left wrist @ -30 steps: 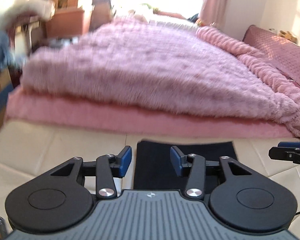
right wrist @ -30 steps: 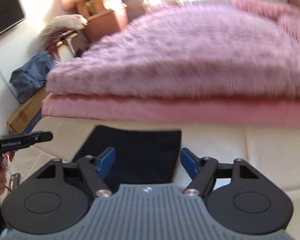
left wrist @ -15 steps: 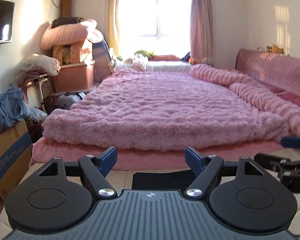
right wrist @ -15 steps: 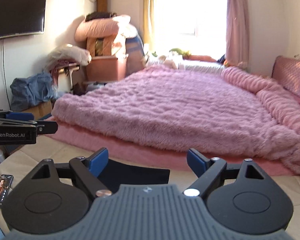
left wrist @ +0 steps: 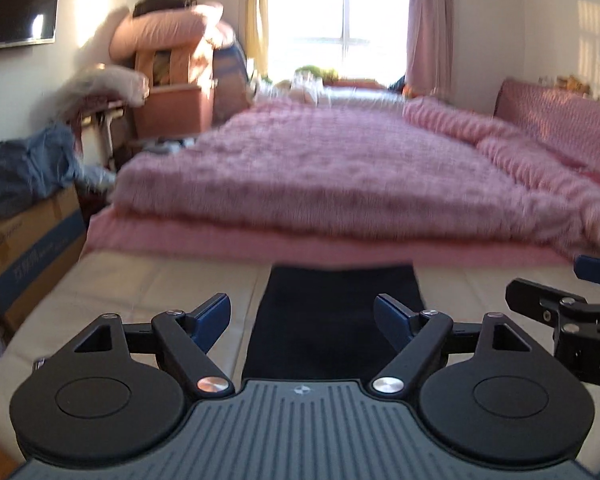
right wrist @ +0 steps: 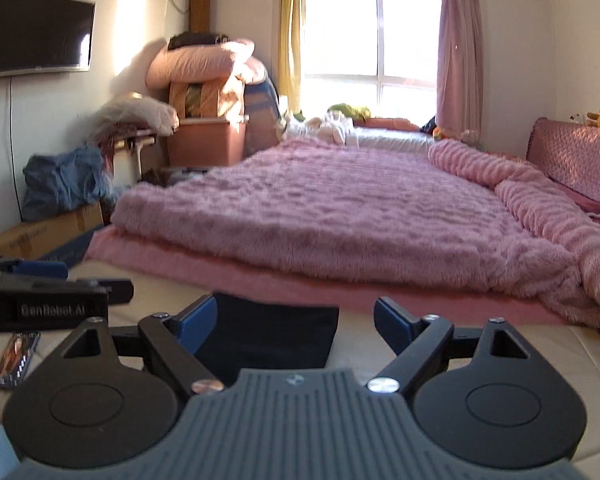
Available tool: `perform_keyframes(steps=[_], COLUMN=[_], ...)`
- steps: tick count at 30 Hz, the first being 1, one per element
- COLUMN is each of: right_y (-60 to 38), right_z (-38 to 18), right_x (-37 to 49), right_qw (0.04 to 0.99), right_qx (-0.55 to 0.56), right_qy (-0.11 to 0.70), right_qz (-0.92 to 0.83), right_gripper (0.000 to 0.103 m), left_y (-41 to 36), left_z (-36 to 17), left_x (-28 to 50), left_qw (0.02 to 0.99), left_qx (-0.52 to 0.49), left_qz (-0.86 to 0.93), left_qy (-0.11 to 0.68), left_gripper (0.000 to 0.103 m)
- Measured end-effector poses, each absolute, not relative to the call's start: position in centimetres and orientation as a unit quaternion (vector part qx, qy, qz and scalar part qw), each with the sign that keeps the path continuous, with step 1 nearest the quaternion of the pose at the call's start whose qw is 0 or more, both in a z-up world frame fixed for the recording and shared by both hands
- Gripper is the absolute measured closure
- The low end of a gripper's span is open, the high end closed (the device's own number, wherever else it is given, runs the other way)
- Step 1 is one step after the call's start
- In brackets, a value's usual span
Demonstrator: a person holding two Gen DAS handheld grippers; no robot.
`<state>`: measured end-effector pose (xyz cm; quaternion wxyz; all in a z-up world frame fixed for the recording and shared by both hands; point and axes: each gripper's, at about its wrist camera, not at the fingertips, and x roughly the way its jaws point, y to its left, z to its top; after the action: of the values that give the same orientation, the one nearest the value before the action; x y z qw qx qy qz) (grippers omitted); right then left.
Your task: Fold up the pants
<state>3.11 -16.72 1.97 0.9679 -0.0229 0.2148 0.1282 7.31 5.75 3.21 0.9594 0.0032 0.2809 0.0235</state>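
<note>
Honestly, this looks pretty much finished. The pants (left wrist: 334,320) sit as a neat dark rectangle on the cream bench (left wrist: 140,292), up against its far edge where the pink bed (left wrist: 340,168) starts. The left gripper (left wrist: 302,316) has its fingers spread wide with nothing between them, and the right gripper (right wrist: 294,320) is the same, wide and empty, both hovering on the near side of the fold. Maybe one last smoothing pass is left, if anything.
</note>
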Motion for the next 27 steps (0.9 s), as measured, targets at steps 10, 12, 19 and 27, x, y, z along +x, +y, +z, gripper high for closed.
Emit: perform_keyframes(steps=[10, 12, 19, 27], right_y=[-15.1, -15.1, -15.4, -15.5], right_z=[-4.9, -5.7, -5.9, -5.3], right_x=[3.6, 3.6, 3.9, 3.8], right_qw=[0.93, 0.924, 0.915, 0.918], right_qx=[-0.043, -0.044, -0.036, -0.03], right_qy=[0.341, 0.358, 0.383, 0.377], right_qz=[0.128, 0.127, 0.117, 0.119], right_gripper=[0.021, 0.021, 0.021, 0.021], left_y=[5.9, 5.9, 5.2, 5.1], left_z=[-0.8, -0.9, -1.1, -1.0], left_x=[6.3, 6.2, 5.9, 6.0], left_qw=[0.932, 0.929, 0.925, 0.925], left_qx=[0.016, 0.016, 0.017, 0.02], left_qz=[0.04, 0.038, 0.027, 0.025], left_qy=[0.361, 0.367, 0.379, 0.378], left_gripper=[0.008, 0.008, 0.008, 0.008])
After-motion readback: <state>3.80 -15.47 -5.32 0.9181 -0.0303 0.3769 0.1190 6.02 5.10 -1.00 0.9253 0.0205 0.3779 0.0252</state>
